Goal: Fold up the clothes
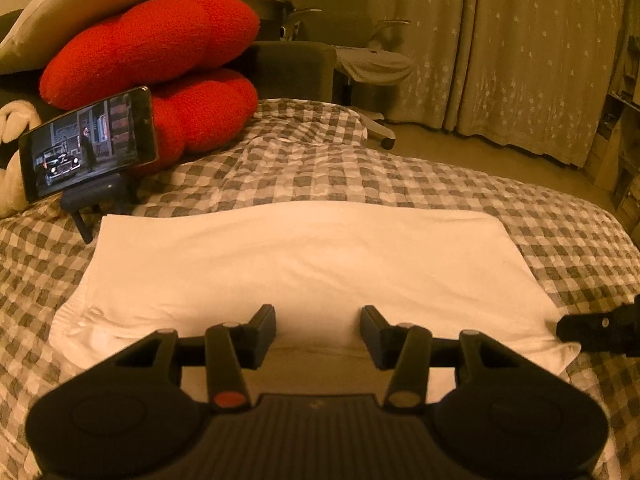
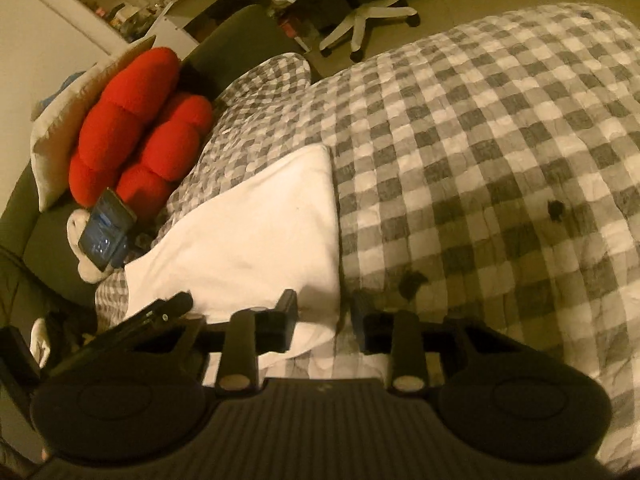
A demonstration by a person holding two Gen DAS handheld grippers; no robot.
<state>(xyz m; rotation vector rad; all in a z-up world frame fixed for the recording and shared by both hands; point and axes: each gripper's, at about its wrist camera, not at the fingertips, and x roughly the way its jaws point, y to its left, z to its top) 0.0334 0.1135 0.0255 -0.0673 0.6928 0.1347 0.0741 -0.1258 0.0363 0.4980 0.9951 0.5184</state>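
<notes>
A white garment (image 1: 304, 264), already folded into a flat oblong, lies on the checked bed cover (image 1: 400, 168). Its long axis runs side to side across the left wrist view, with the near long edge just ahead of both tools.

The left tongs (image 1: 318, 330) hang over the middle of that near edge, jaws standing moderately apart with only cloth showing below the gap; the pads press on nothing. The right tongs (image 2: 324, 320) sit at the garment's right-hand near corner (image 2: 320, 320). In the right wrist view one finger lies over the white cloth and the other over the checked cover, so the corner lies in the gap between them. The gap is fairly narrow, yet the pads do not seem to pinch the cloth, though the light is dim and I cannot be sure.

The next fold most likely turns on that corner: the cloth stretches away to the left of the right tongs, so the right hand is placed to lift the short end and carry it along the long axis, while the left is nearer the middle to hold the crease.

Farther off stand a phone (image 1: 90, 140) on a small stand, red cushions (image 1: 152, 40) behind it, and an office chair (image 1: 360, 52) before the curtain (image 1: 520, 60).
</notes>
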